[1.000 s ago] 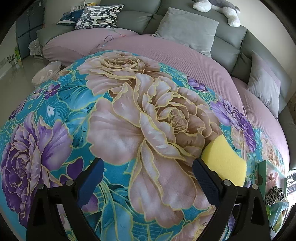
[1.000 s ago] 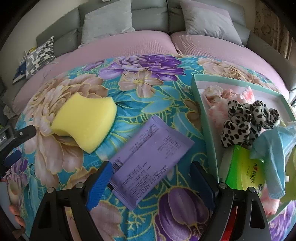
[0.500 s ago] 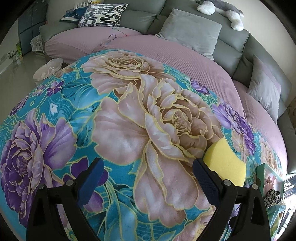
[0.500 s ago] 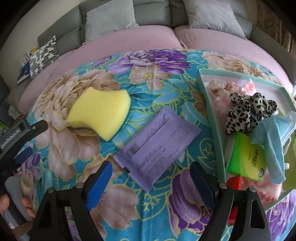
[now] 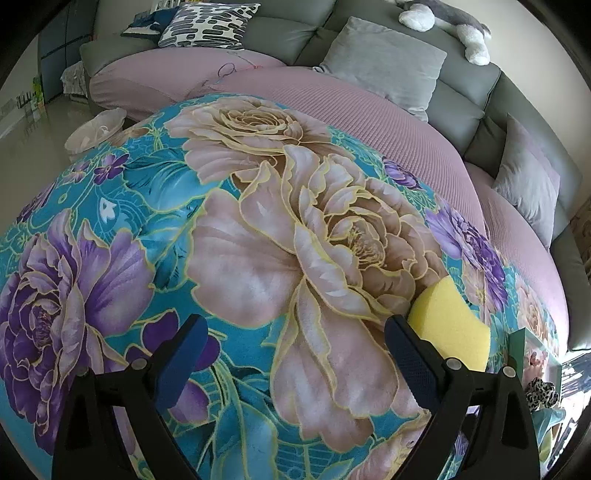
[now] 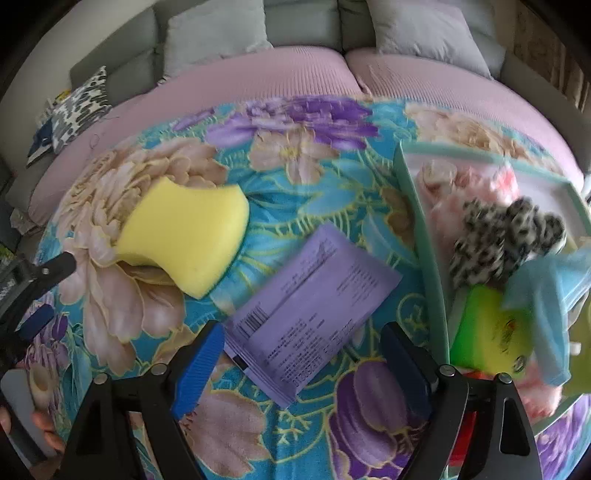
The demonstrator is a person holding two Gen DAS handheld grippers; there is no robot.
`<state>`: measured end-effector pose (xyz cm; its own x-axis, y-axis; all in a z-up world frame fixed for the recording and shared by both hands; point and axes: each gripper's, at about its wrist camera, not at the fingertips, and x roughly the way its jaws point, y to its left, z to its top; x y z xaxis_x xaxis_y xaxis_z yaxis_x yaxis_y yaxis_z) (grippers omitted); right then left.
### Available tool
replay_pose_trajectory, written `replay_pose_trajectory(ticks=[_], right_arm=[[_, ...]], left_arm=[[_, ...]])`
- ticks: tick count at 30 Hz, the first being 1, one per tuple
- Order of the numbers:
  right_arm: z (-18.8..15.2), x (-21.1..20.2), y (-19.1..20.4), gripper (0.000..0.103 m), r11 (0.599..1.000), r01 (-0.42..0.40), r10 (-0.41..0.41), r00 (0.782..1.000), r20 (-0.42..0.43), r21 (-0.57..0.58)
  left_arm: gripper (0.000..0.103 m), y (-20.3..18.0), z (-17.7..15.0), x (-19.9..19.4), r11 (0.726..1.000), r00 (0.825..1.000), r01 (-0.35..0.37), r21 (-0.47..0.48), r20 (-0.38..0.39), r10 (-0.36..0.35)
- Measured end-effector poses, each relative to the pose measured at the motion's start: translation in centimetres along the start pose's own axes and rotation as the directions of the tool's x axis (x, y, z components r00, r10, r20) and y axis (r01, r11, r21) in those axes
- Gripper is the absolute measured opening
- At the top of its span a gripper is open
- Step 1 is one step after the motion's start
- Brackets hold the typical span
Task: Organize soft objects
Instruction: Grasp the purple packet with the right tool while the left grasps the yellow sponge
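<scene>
Change, left wrist view: the yellow sponge (image 5: 452,330) sits slightly lower in frame than a second ago; the floral cloth (image 5: 258,240) fills the view as before.
Change, right wrist view: the sponge (image 6: 184,232) and the purple packet (image 6: 314,314) lie further right and lower than a second ago; this frame is blurred.
Left claw (image 5: 295,354): jaws apart, nothing between them, over the bare cloth; the sponge lies just beyond its right finger.
Right claw (image 6: 303,362): jaws wide apart, the packet's near end between them, pads not pressing it.
Sponge location: on the cloth, left of the packet, well apart from the green tray (image 6: 421,229).
Seen only in right view: packet; tray contents, namely a leopard-print plush (image 6: 506,240), a green pack (image 6: 491,332) and a light blue cloth (image 6: 550,299).
Seen only in left view: white plush toy (image 5: 443,22) on the sofa back, basket (image 5: 96,129) on the floor.
</scene>
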<state>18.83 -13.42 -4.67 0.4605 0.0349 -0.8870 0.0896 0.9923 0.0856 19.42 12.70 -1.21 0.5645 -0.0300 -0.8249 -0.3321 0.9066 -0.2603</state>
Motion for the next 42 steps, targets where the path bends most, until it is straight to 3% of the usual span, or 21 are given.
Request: replay_pose_trajectory(ticks=[2, 7, 11, 14, 18, 21, 30, 35, 42], right_arm=[[0.0, -1.1, 0.1, 0.088, 1.000, 0.006, -0.005, 0.999, 0.032, -0.021], [-1.1, -3.2, 0.7, 0.088, 0.991, -0.100, 0.105, 0.993, 0.059, -0.087], [-1.7, -2.6, 1.4, 0.088, 0.987, -0.119, 0.122, 0.992, 0.016, -0.104], [-1.6, -1.3, 1.0, 0.088, 0.990, -0.128, 0.127, 0.992, -0.021, -0.055], [-0.2, -0.1, 0.7, 0.088, 0.996, -0.093, 0.093, 0.996, -0.015, 0.005], [0.6, 1.4, 1.3, 0.088, 1.000, 0.008, -0.008, 0.999, -0.037, -0.011], [1.2, 2.5, 1.6, 0.087, 0.997, 0.068, -0.069, 0.997, -0.022, -0.034], [0.6, 1.9, 1.3, 0.065, 0.998, 0.048, -0.047, 0.999, 0.006, -0.041], [0.6, 1.4, 0.0, 0.059, 1.000, -0.011, 0.012, 1.000, 0.026, -0.009]], left_arm=[[0.097, 0.2, 0.0, -0.1, 1.000, 1.000, 0.001, -0.008, 0.001, -0.001], [0.097, 0.4, 0.1, -0.1, 0.999, 1.000, 0.027, -0.021, -0.001, -0.027], [0.097, 1.0, 0.0, -0.1, 0.998, 0.999, 0.044, -0.043, -0.004, -0.044], [0.097, 1.6, 0.0, 0.0, 0.997, 0.999, 0.048, -0.065, -0.004, -0.048], [0.097, 2.1, 0.0, 0.3, 0.995, 0.999, 0.052, -0.085, -0.013, -0.053], [0.097, 2.2, 0.0, 0.7, 0.994, 0.998, 0.061, -0.086, -0.025, -0.063], [0.097, 2.0, 0.1, 1.0, 0.994, 0.996, 0.080, -0.080, -0.036, -0.083], [0.097, 0.7, 0.2, 0.6, 0.993, 0.993, 0.114, -0.033, -0.017, -0.115], [0.097, -2.2, 0.0, 0.1, 0.983, 0.985, 0.173, 0.054, 0.005, -0.174]])
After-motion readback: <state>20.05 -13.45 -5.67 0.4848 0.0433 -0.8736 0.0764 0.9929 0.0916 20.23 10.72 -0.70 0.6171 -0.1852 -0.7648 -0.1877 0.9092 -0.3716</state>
